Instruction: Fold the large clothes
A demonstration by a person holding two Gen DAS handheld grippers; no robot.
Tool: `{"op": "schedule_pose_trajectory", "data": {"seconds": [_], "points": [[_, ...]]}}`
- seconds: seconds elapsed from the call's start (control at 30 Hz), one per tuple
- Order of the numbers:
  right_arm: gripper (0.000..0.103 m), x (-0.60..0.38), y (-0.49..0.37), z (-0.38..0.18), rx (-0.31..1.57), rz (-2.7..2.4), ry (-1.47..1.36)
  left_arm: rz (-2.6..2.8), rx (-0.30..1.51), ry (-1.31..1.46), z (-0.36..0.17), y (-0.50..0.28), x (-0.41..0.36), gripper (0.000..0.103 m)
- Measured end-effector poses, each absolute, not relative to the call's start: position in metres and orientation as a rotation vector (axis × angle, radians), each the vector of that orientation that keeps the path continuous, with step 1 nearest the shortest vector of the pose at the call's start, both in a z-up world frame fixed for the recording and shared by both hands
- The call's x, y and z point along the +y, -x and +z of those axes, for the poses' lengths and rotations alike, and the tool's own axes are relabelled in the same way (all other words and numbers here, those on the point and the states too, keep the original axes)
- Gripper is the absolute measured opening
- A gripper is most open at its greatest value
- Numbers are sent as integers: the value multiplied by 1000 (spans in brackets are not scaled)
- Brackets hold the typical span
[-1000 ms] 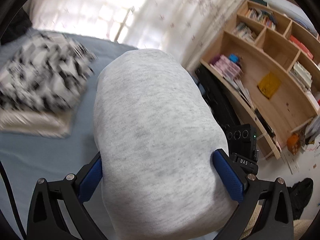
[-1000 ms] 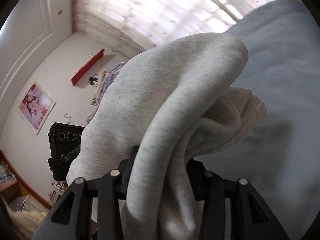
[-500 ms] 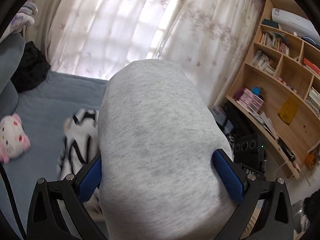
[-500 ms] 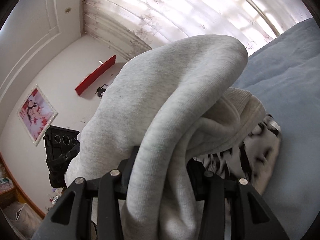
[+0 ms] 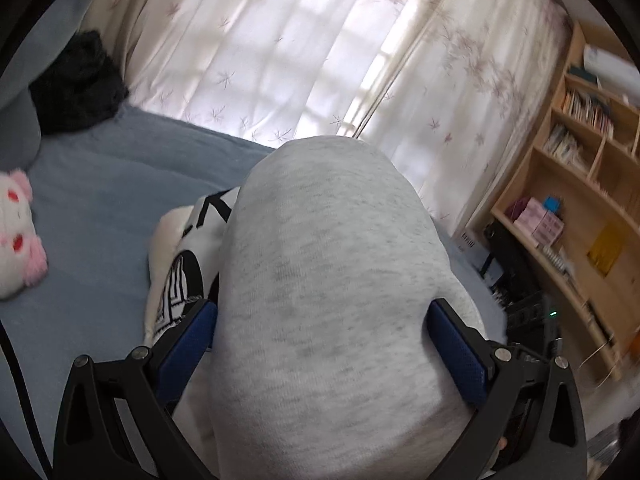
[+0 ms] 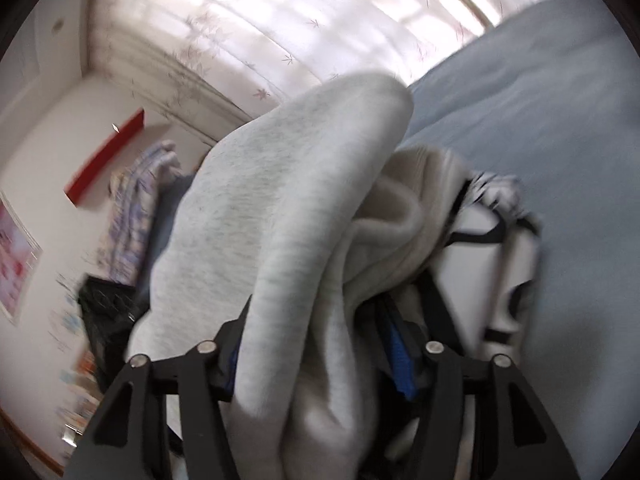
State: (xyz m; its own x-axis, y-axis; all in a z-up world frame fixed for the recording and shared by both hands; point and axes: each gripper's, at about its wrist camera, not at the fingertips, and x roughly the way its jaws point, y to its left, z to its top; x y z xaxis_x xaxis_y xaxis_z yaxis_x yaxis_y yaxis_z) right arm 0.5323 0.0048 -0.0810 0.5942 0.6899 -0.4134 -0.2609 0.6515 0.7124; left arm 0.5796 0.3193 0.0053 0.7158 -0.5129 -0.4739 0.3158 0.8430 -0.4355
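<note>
Left wrist view, what you hold: your left gripper point(image 5: 320, 344) has its blue pads point(image 5: 456, 354) spread wide, one pressed on each side of a thick folded grey sweatshirt point(image 5: 332, 280), which fills the middle of the view.
Left wrist view, what has changed: a second ago the bookshelf point(image 5: 572, 216) filled the right side; now the curtained window point(image 5: 304, 52) sits ahead and the blue bedsheet point(image 5: 100, 184) lies below. A folded black-and-white patterned garment point(image 5: 180, 264) now shows just beyond the bundle's left edge, with a pink-and-white plush toy point(image 5: 18, 236) further left.
Right wrist view, what you hold: your right gripper point(image 6: 316, 354) has just been opening, with the sweatshirt point(image 6: 280, 216) still between the jaws. A gap shows beside the right-hand blue pad, so the squeeze looks released.
Right wrist view, what has changed: the patterned garment point(image 6: 504, 248) has come in close, just under and to the right of the bundle.
Meaning for the task: the folding looks finished, and you seem to be setting the bundle down on or beside the patterned garment.
Watch for: the left grip is not yet let go, so one end may sag as the right frees it.
</note>
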Motion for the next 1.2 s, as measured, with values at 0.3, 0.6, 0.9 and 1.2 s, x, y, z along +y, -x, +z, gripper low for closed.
{"op": "schedule_pose_trajectory", "data": {"seconds": [0.3,0.6,0.9,1.2], "points": [[62,-28,-485,-54,746,468,-494,-312,670,231,31,-556,302,103],[62,-32,-427,-20,819,416,-383,-270,750,150,55,-497,276,103],[63,-35,-348,40,854,415,-337,-306,794,33,90,-383,223,103],[63,-63,-260,81,867,378,-297,-362,767,21,126,-272,183,103]]}}
